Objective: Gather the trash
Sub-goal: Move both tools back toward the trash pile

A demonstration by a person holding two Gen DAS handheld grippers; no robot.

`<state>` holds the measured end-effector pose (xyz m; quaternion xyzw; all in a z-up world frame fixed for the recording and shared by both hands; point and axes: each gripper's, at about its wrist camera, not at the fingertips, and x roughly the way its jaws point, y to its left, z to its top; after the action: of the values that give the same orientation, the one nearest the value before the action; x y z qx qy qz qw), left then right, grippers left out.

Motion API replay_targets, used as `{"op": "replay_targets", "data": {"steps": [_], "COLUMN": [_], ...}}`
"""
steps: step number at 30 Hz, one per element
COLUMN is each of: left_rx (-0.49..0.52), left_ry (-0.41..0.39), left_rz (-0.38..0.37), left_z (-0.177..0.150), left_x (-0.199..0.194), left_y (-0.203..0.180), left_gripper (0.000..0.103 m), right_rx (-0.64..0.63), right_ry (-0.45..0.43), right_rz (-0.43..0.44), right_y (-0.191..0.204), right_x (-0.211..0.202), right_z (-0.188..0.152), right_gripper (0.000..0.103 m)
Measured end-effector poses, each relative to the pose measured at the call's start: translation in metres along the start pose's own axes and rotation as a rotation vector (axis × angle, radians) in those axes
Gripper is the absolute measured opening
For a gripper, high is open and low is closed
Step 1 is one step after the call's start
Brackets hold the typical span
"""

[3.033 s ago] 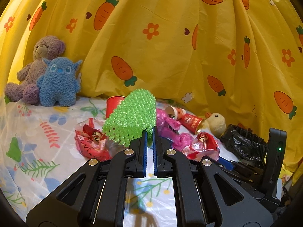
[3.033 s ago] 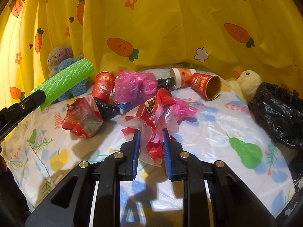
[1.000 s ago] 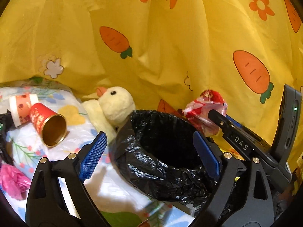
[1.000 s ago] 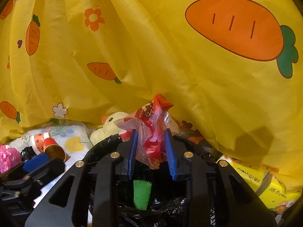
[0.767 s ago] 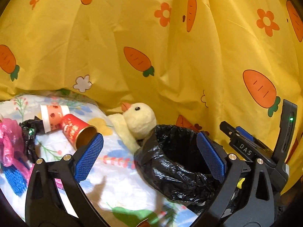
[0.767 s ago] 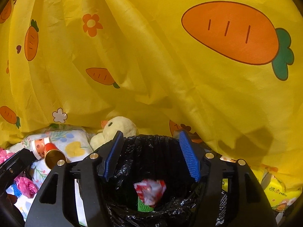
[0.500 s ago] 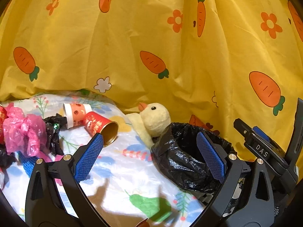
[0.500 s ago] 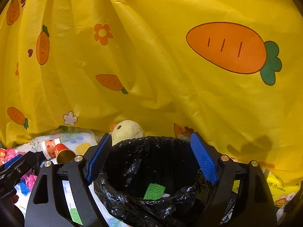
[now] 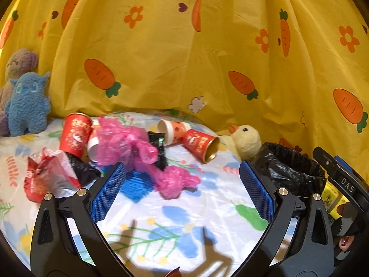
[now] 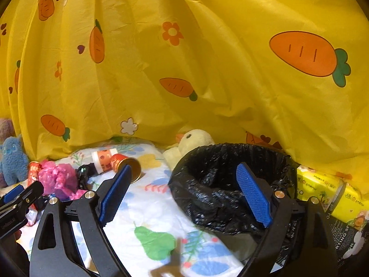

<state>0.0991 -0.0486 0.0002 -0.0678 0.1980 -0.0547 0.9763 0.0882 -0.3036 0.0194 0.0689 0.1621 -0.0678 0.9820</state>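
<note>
Against yellow carrot curtain (image 9: 161, 57), crumpled pink bag (image 9: 129, 145), perhaps plastic; both hand-held grippers (image 9: 182, 191) (image 10: 184, 196) agape, empty.

A floral sheet (image 9: 175, 217) bears cups (image 9: 200, 144), pink bags (image 9: 124, 140) and plush toys (image 9: 27, 106).

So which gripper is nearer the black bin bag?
Right. The right gripper hangs open beside the black bin bag; the open left gripper faces the pink plastic bag, away from it.
</note>
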Motion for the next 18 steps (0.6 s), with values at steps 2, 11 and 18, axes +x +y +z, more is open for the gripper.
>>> {"op": "replay_targets", "data": {"steps": [2, 11, 18], "left_rx": [-0.024, -0.081, -0.067], "left_ry": [-0.004, -0.014, 0.033], "left_rz": [0.041, 0.201, 0.234], "left_z": [-0.003, -0.012, -0.015], "left_x": [-0.009, -0.034, -0.029], "left_y": [0.023, 0.110, 0.141], "left_gripper": [0.097, 0.097, 0.089], "right_rx": [-0.013, -0.058, -0.092], "right_ry": [0.010, 0.045, 0.072], "right_rz": [0.023, 0.144, 0.220], "right_y": [0.014, 0.075, 0.113], "right_x": [-0.002, -0.004, 0.001], "right_z": [-0.006, -0.023, -0.031], "right_gripper": [0.089, 0.089, 0.089]}}
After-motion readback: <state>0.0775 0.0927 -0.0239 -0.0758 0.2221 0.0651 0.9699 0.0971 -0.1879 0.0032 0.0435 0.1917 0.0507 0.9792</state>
